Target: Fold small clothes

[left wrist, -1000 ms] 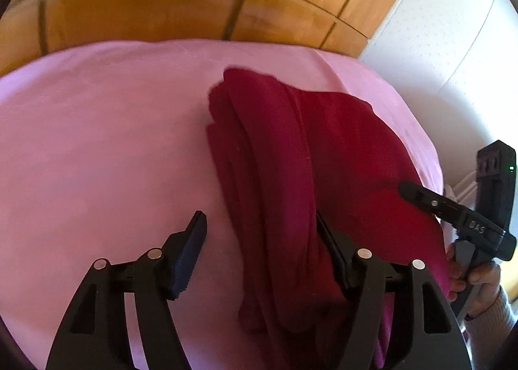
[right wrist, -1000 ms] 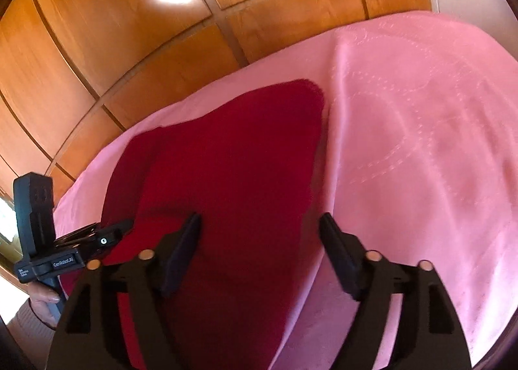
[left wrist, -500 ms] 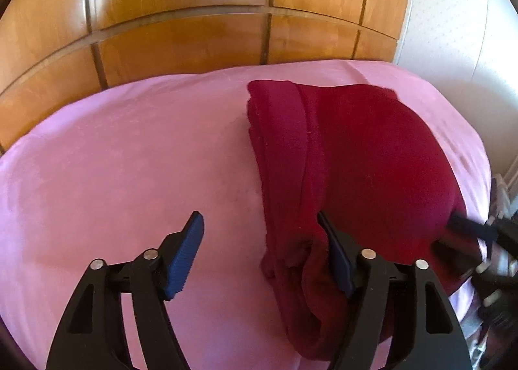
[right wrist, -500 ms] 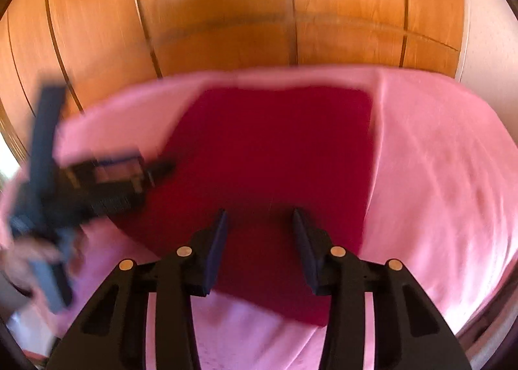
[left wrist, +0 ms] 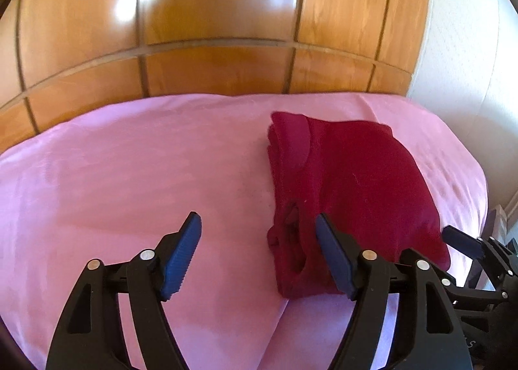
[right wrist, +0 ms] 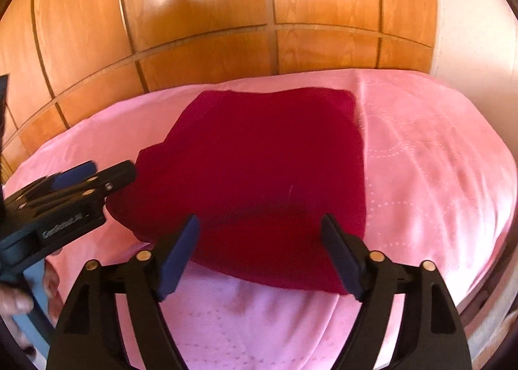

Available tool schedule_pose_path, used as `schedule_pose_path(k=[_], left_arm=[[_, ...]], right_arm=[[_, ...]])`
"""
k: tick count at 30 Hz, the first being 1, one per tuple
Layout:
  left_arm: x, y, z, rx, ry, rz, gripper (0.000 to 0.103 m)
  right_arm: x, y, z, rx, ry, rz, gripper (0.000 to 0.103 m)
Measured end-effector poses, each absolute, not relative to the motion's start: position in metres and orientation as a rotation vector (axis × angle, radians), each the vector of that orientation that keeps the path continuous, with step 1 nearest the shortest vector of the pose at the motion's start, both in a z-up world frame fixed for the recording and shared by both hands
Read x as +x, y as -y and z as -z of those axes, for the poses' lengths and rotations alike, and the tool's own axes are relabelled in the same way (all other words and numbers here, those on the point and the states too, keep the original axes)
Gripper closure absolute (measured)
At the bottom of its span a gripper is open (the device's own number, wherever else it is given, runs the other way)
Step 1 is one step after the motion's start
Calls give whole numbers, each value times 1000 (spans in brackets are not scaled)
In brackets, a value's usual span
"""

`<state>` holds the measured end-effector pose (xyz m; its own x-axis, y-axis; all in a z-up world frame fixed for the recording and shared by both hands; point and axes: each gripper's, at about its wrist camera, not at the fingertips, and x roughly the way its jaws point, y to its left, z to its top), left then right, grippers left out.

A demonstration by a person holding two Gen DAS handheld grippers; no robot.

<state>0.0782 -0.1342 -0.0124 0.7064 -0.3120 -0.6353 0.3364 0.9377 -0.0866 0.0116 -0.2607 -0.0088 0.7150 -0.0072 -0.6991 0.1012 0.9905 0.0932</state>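
Observation:
A dark red garment [left wrist: 349,188] lies folded in a thick rectangle on the pink bedspread [left wrist: 129,182]. Its layered folded edge faces left in the left wrist view. In the right wrist view the garment [right wrist: 265,169] fills the middle. My left gripper [left wrist: 259,250] is open and empty, held above the bedspread at the garment's near left corner. My right gripper [right wrist: 259,250] is open and empty, held above the garment's near edge. The left gripper also shows in the right wrist view [right wrist: 97,175], at the garment's left side.
A wooden panelled headboard [left wrist: 210,46] stands behind the bed. A white wall [left wrist: 469,46] is at the right. The bedspread's right edge [right wrist: 498,214] drops off beside the garment. The right gripper's fingertip [left wrist: 459,240] shows at the right in the left wrist view.
Both grippers have drawn back and risen from the garment. The right gripper, half closed half a second ago, has opened wide. The garment now lies flat and free.

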Motion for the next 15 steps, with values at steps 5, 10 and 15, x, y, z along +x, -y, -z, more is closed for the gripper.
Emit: schedule_pose_path(k=[5, 10, 15], left_arm=[[59, 121, 3, 19, -670, 333, 17], [39, 115, -4, 21, -632, 298, 11], [29, 112, -3, 7, -629, 292, 5]], right_arm=[[-8, 259, -7, 149, -710, 130, 7], [-16, 259, -19, 171, -671, 232, 2], [-21, 256, -20, 150, -674, 290, 2]])
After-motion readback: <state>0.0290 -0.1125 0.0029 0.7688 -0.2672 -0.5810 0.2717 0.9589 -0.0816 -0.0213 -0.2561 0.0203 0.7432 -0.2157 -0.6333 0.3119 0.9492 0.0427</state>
